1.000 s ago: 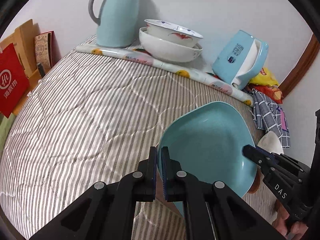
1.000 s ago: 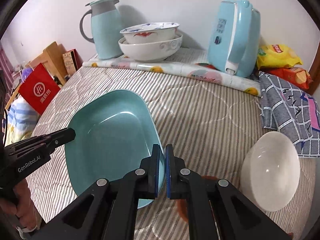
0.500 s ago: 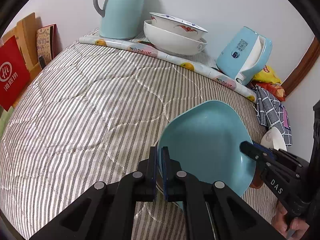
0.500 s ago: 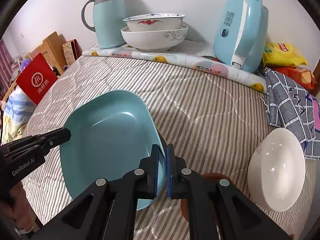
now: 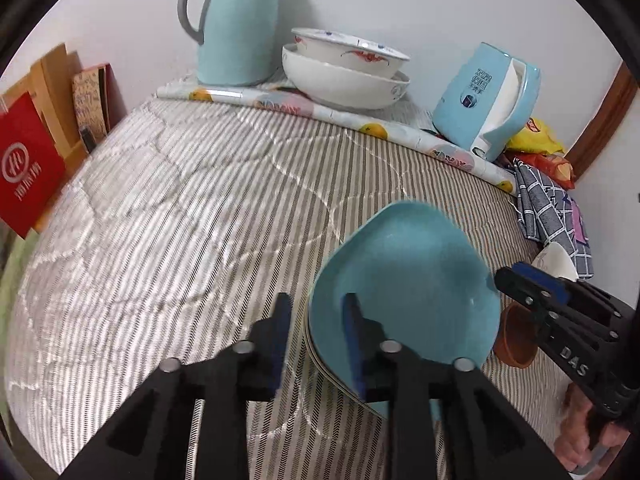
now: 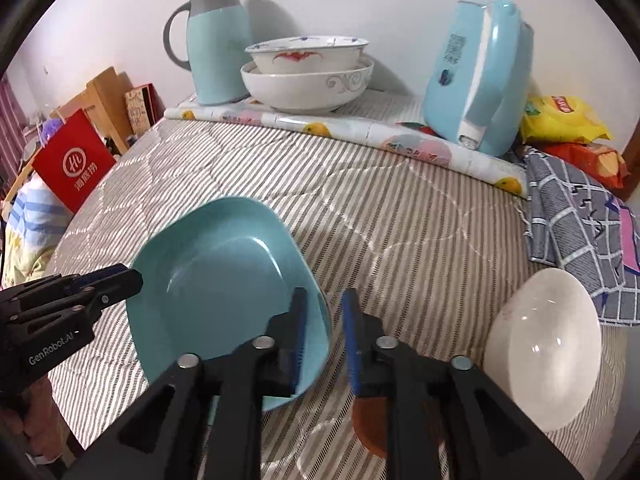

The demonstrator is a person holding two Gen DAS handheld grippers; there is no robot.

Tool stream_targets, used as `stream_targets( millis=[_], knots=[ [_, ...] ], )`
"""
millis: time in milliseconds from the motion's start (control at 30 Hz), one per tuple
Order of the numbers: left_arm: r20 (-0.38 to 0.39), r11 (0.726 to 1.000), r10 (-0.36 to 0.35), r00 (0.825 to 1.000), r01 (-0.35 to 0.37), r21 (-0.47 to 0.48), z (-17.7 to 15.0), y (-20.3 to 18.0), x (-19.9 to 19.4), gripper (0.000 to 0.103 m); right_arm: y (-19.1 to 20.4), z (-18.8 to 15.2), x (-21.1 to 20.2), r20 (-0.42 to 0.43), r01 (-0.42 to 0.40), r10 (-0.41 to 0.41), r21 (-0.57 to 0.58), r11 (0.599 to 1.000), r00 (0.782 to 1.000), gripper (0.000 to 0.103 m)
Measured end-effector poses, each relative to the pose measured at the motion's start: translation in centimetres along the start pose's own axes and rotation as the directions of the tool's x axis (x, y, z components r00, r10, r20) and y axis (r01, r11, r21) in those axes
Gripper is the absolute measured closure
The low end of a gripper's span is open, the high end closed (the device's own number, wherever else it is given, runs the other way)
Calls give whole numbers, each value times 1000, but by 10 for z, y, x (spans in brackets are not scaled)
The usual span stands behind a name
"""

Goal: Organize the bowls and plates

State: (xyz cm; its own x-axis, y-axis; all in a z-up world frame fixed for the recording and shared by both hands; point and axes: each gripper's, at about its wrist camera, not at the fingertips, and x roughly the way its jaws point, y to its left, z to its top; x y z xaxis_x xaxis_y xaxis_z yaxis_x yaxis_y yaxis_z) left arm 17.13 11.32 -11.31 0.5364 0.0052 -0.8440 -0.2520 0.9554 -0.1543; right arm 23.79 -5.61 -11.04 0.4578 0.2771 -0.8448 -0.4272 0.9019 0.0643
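Note:
A teal square plate (image 5: 404,292) (image 6: 224,280) lies near the front of the striped bed cover, on top of other plates whose edges show beneath it. My left gripper (image 5: 316,332) is open, its jaws straddling the plate's left rim. My right gripper (image 6: 324,328) is open, its jaws straddling the plate's right rim. A white bowl (image 6: 540,356) lies at the right. A small brown bowl (image 5: 516,336) sits beside the plate. Two stacked white bowls (image 6: 308,76) stand at the back.
A teal thermos jug (image 6: 212,44) and a blue kettle (image 6: 480,76) stand at the back on a rolled floral cloth (image 6: 360,132). A checked cloth (image 6: 580,232) and snack bags (image 6: 560,120) lie at the right. A red bag (image 6: 76,164) stands beyond the left edge.
Both grippers have opened and let go of the teal plate, which has come down onto the stack.

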Motion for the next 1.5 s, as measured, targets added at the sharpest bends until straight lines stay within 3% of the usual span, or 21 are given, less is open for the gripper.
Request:
stream_targets(
  millis=[133,300,433,867,1067,1333,1500],
  knots=[
    [19,1000,6,1000,-6,26,-1,-8,-10,59,-8,-5,-17,29,14,-14,21,1000,999,68],
    [40,999,-12,999,11,34,-3,-19,-22,59,-22,-16,-43,71,34,-37,48,998,997,68],
    [44,998,-30,999,28,54,-8,-35,-29,59,-38,-27,-62,94,52,-60,88,995,994,53],
    [71,987,-113,991,104,126,-28,-105,-50,59,-121,-87,-135,150,189,-234,267,945,960,48],
    [23,975,-164,986,158,156,-44,-136,-41,59,-164,-122,-157,124,256,-316,353,900,941,48],
    [-21,968,-184,983,185,172,-62,-160,-19,59,-211,-176,-152,50,272,-328,450,851,943,48],
    [-27,971,-177,984,179,159,-65,-163,-8,59,-220,-198,-137,5,280,-315,445,851,949,50]
  ],
)
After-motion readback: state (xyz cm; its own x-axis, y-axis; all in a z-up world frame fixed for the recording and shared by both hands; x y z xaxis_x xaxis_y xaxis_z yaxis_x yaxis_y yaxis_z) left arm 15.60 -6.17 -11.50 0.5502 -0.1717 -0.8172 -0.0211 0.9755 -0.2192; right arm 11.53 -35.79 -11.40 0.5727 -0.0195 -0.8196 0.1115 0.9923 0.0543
